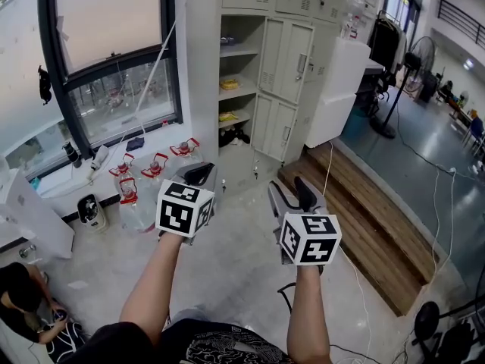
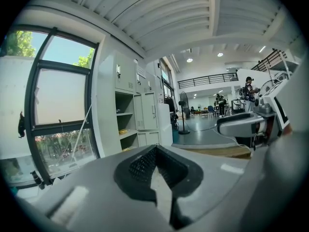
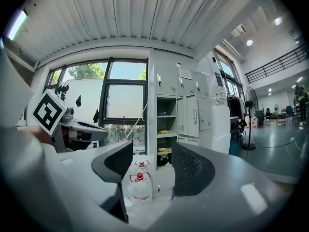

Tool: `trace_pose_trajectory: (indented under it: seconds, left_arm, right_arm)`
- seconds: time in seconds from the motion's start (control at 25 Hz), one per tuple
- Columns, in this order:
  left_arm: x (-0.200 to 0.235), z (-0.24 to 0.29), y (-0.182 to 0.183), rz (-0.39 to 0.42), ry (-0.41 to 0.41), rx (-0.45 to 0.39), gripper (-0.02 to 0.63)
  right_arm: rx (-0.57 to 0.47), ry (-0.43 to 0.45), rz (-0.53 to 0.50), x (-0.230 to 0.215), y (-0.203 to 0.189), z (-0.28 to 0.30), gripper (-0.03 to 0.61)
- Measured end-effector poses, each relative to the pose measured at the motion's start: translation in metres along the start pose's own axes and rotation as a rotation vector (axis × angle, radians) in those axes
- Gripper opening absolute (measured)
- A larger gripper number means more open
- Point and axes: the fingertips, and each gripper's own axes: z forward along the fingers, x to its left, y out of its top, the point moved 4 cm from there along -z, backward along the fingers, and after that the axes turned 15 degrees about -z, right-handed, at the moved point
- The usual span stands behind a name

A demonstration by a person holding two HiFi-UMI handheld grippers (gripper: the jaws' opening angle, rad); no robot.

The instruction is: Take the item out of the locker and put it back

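— How do the fingers stand?

— On my left gripper (image 2: 154, 151) the pads are pressed together at the tips, with nothing between them. My right gripper (image 3: 152, 161) is spread wide and empty. Through its gap I see only water bottles (image 3: 140, 186) on the floor, far beyond.

— And the item?

— A yellow item (image 1: 229, 84) lies on a middle shelf of the open locker (image 1: 241, 51), with another below it. I cannot tell which is ours. Both grippers hang well short of the locker, side by side over the floor.
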Motion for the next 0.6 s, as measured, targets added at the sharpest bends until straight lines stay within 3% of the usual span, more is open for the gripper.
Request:
trace_pose_trajectory:
  seconds: [0.24, 0.6]
  left_arm:
    - [0.012, 0.008, 0.002, 0.002, 0.023, -0.024, 0.003]
    - [0.038, 0.048, 0.002, -0.038, 0.018, -0.026, 0.011]
  right_arm:
    - [-0.009, 0.032, 0.007, -0.005, -0.004, 0.016, 0.31]
    - [-0.006, 0.067, -0.015, -0.021, -0.007, 0.063, 0.313]
